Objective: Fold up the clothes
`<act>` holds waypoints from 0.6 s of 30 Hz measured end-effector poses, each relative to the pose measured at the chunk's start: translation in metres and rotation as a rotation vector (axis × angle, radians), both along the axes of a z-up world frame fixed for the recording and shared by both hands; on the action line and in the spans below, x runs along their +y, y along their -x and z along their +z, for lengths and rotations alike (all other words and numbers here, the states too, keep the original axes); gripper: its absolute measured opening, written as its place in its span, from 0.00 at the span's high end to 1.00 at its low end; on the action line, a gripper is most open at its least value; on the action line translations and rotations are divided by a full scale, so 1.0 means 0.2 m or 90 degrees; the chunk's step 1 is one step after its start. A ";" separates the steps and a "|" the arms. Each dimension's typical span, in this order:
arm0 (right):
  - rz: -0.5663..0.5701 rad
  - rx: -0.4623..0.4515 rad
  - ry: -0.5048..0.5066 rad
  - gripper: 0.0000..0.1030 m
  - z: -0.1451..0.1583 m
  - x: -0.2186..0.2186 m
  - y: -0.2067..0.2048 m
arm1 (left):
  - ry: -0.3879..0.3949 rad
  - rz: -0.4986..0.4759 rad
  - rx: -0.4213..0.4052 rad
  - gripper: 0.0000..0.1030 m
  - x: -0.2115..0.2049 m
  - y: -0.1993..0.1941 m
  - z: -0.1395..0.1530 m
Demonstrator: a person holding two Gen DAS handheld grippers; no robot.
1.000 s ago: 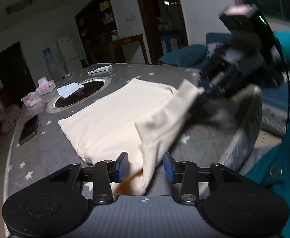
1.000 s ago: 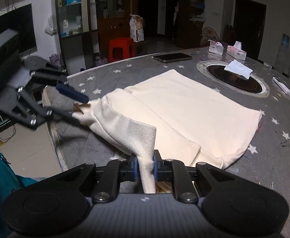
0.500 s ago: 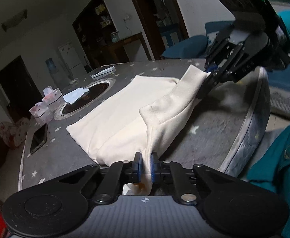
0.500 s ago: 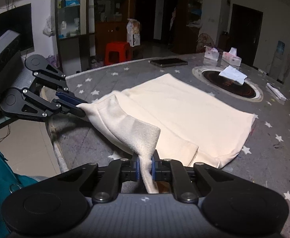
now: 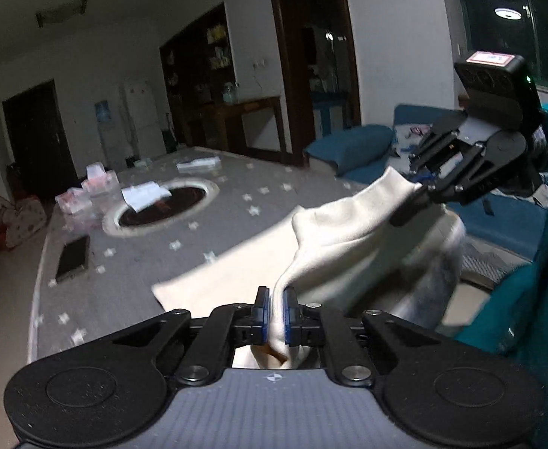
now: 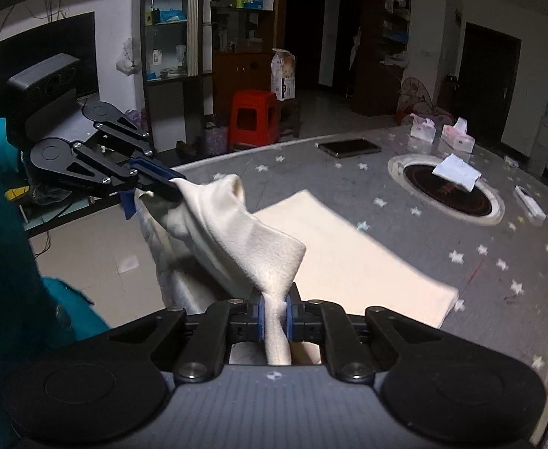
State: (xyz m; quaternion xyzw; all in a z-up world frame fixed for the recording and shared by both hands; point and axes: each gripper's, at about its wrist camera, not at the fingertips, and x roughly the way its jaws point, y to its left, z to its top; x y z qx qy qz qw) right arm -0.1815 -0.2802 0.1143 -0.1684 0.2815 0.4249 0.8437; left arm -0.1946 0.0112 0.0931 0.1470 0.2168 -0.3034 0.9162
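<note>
Garment [image 5: 334, 235], cream: near edge pinched by left gripper [image 5: 274, 312] and right gripper [image 6: 275, 314], both clamped on cloth (corners raised, likely for folding); remainder lies ahead on table [image 6: 405, 194].

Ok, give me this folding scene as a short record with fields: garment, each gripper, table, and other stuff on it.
garment: cream fleece garment, near edge lifted, rest lying on table
left gripper: shut on garment edge
right gripper: shut on garment edge
table: grey star-patterned tabletop with round dark inset
other items: dark phone, tissue packs, white cloth on inset
</note>
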 end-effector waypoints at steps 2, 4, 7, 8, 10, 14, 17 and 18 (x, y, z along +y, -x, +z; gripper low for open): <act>-0.007 -0.011 -0.001 0.91 0.02 0.00 -0.07 | 0.007 0.007 -0.001 0.93 0.00 -0.09 0.01; -0.015 -0.012 -0.004 0.92 0.02 0.01 -0.18 | 0.009 0.014 -0.002 0.93 0.00 -0.21 0.02; -0.030 -0.008 0.004 0.92 0.00 0.02 -0.36 | 0.017 0.030 0.020 0.93 0.00 -0.42 0.00; -0.035 -0.005 0.009 0.92 -0.02 0.03 -0.43 | 0.018 0.038 0.029 0.93 0.00 -0.49 -0.01; -0.046 0.000 0.017 0.92 -0.05 0.05 -0.55 | 0.014 0.056 0.042 0.95 -0.01 -0.62 -0.04; -0.078 0.007 0.034 0.92 -0.17 0.10 -0.76 | 0.003 0.102 0.047 0.96 -0.03 -0.84 -0.14; -0.106 0.018 0.045 0.91 -0.32 0.14 -0.88 | 0.019 0.139 0.084 0.96 -0.04 -0.95 -0.23; -0.114 0.027 0.046 0.91 -0.36 0.14 -0.90 | 0.026 0.146 0.095 0.96 -0.04 -0.97 -0.25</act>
